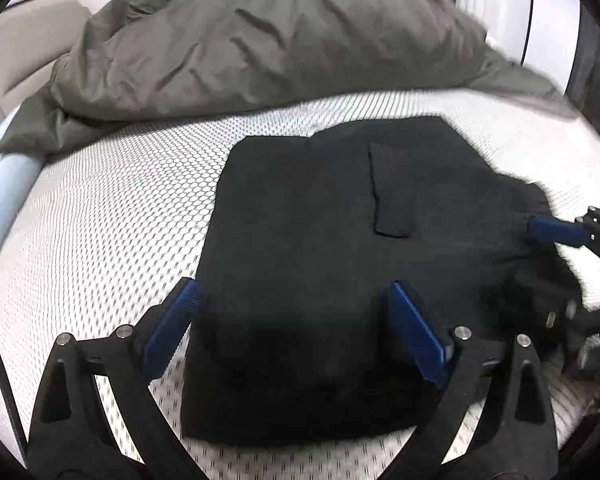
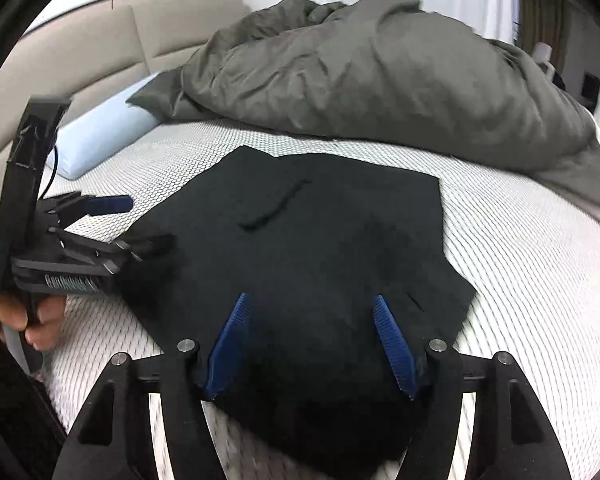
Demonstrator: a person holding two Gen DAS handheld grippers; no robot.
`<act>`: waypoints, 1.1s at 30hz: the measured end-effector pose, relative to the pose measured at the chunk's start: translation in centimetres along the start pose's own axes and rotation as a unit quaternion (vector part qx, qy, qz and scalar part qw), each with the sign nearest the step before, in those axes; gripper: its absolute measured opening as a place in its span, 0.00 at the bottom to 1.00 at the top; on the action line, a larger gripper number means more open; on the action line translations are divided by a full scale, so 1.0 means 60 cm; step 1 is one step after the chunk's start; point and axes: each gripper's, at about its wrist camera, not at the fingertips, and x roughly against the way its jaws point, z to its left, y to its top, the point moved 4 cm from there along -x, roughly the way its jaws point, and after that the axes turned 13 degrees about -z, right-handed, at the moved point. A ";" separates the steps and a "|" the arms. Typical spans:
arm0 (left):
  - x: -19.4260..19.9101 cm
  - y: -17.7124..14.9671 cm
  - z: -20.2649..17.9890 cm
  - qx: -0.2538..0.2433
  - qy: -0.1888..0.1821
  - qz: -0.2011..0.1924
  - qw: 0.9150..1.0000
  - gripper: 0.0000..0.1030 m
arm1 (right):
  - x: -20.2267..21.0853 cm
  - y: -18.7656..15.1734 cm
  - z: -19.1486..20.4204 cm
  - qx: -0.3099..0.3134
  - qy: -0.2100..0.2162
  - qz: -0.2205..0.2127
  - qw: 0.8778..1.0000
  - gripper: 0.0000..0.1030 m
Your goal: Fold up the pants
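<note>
Black pants lie folded into a flat block on the white mesh-patterned mattress, a back pocket facing up. My left gripper hovers over their near edge, open, its blue pads wide apart with nothing pinched. In the right wrist view the pants spread out below my right gripper, which is also open, its pads standing apart above the cloth. The left gripper shows at the pants' left edge, held by a hand. The right gripper's blue finger rests by the pants' right edge.
A crumpled grey duvet is piled across the far side of the bed. A light blue pillow lies at the far left against a beige padded headboard. Bare mattress shows right of the pants.
</note>
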 end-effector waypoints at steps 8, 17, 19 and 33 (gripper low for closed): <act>-0.037 -0.025 0.037 0.051 -0.019 0.039 0.998 0.99 | 0.002 -0.025 -0.049 0.027 0.004 0.032 0.999 0.58; -0.032 0.019 0.044 0.074 -0.002 0.001 0.997 0.93 | 0.025 0.020 -0.075 -0.039 -0.044 -0.042 0.997 0.58; -0.059 0.014 0.038 0.053 0.011 0.023 0.998 0.93 | -0.009 0.021 -0.081 -0.061 -0.048 -0.019 0.997 0.45; 0.039 -0.035 0.051 0.038 0.071 -0.047 0.996 0.93 | 0.043 -0.017 -0.117 -0.117 -0.051 -0.037 0.991 0.84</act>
